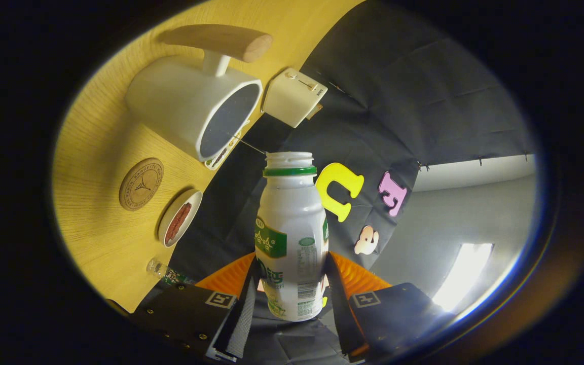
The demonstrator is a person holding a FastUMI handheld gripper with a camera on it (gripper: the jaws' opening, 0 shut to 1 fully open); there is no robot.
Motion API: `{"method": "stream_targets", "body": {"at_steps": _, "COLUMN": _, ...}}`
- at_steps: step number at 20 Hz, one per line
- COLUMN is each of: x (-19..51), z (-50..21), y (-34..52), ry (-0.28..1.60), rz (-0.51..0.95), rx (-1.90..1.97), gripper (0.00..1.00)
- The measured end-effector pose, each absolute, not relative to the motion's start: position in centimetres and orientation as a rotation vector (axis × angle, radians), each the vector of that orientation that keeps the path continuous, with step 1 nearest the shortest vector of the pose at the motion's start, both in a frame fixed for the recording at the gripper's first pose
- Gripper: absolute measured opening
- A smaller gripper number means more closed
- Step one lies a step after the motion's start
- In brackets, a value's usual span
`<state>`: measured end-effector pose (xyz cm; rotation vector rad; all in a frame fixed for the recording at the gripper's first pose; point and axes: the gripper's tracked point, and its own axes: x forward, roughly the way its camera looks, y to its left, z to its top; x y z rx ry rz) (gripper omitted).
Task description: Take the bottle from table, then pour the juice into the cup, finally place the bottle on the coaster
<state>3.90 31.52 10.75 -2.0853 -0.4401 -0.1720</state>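
My gripper (292, 284) is shut on a white plastic bottle (292, 228) with a green label and a green neck ring; both fingers press on its lower body. The bottle has no cap, and its open mouth points toward the rim of a white cup (195, 109) with a wooden handle. The whole view is rolled, so the wooden table (94, 228) stands to one side and the cup's opening faces the bottle. The bottle mouth is a little short of the cup's rim. A round cork coaster (141, 183) lies on the table beside the cup.
A small white dish (179, 217) with something dark red in it sits by the coaster. A cream box (294, 96) stands past the cup at the table's far edge. A small clear object (160, 268) lies near the table's edge by my fingers.
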Motion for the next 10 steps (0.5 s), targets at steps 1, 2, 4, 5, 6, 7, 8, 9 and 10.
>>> {"method": "stream_targets", "body": {"at_steps": 1, "x": 3.88, "z": 10.73, "y": 31.62, "ry": -0.445, "rz": -0.171, "rx": -2.093, "gripper": 0.68}}
{"method": "stream_targets", "body": {"at_steps": 2, "x": 3.89, "z": 10.76, "y": 31.67, "ry": -0.451, "rz": -0.169, "rx": -2.1, "gripper": 0.68}}
{"method": "stream_targets", "body": {"at_steps": 4, "x": 3.93, "z": 10.81, "y": 31.81, "ry": -0.457, "rz": -0.168, "rx": -2.119, "gripper": 0.68}}
{"method": "stream_targets", "body": {"at_steps": 5, "x": 3.83, "z": 10.84, "y": 31.9, "ry": -0.46, "rz": -0.168, "rx": -2.128, "gripper": 0.68}}
{"method": "stream_targets", "body": {"at_steps": 6, "x": 3.79, "z": 10.92, "y": 31.89, "ry": -0.462, "rz": -0.168, "rx": -2.137, "gripper": 0.68}}
{"method": "stream_targets", "body": {"at_steps": 7, "x": 3.89, "z": 10.86, "y": 31.98, "ry": -0.465, "rz": -0.166, "rx": -2.145, "gripper": 0.68}}
{"method": "stream_targets", "body": {"at_steps": 8, "x": 3.91, "z": 10.9, "y": 32.1, "ry": -0.469, "rz": -0.164, "rx": -2.153, "gripper": 0.68}}
{"method": "stream_targets", "body": {"at_steps": 9, "x": 3.91, "z": 10.87, "y": 32.15, "ry": -0.47, "rz": -0.166, "rx": -2.161, "gripper": 0.68}}
{"method": "stream_targets", "body": {"at_steps": 10, "x": 3.81, "z": 10.85, "y": 32.17, "ry": -0.474, "rz": -0.165, "rx": -2.169, "gripper": 0.68}}
